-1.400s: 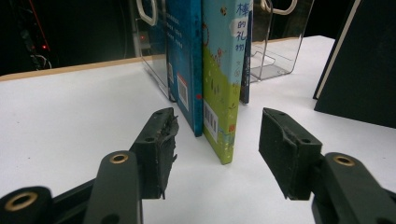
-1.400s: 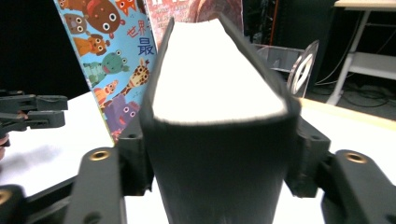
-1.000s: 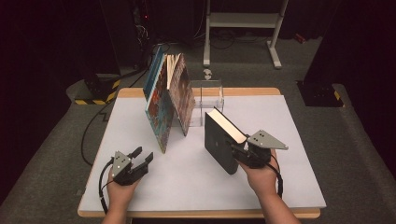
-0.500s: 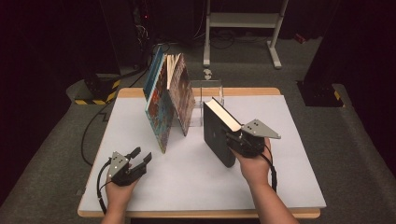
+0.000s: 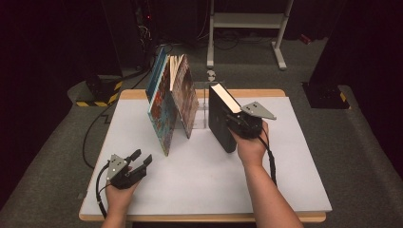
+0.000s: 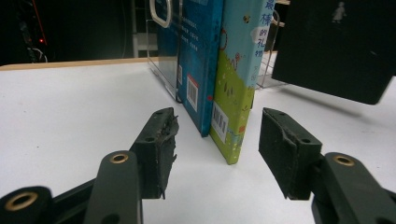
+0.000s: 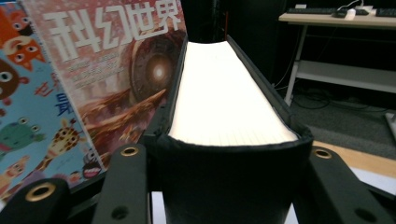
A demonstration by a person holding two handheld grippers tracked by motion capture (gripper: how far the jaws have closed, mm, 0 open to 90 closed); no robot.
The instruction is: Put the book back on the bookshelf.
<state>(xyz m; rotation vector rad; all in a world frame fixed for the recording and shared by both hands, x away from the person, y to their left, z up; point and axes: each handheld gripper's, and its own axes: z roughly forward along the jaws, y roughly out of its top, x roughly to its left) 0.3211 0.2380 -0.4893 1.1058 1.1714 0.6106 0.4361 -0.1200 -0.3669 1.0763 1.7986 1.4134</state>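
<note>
With the right gripper (image 5: 236,124) clamped across the thick black book (image 5: 221,121) — held upright just beside the leaning books (image 5: 172,102) and the clear rack (image 5: 205,107) — it should be kept vertical and eased alongside them, while the left gripper (image 5: 138,162) rests apart, empty.

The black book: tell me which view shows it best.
The high view: the black book stands whole on edge, clamped in the right tongs beside the leaning books. The right gripper view shows its page edge and spine up close; the left gripper view shows one dark cover corner.
</note>
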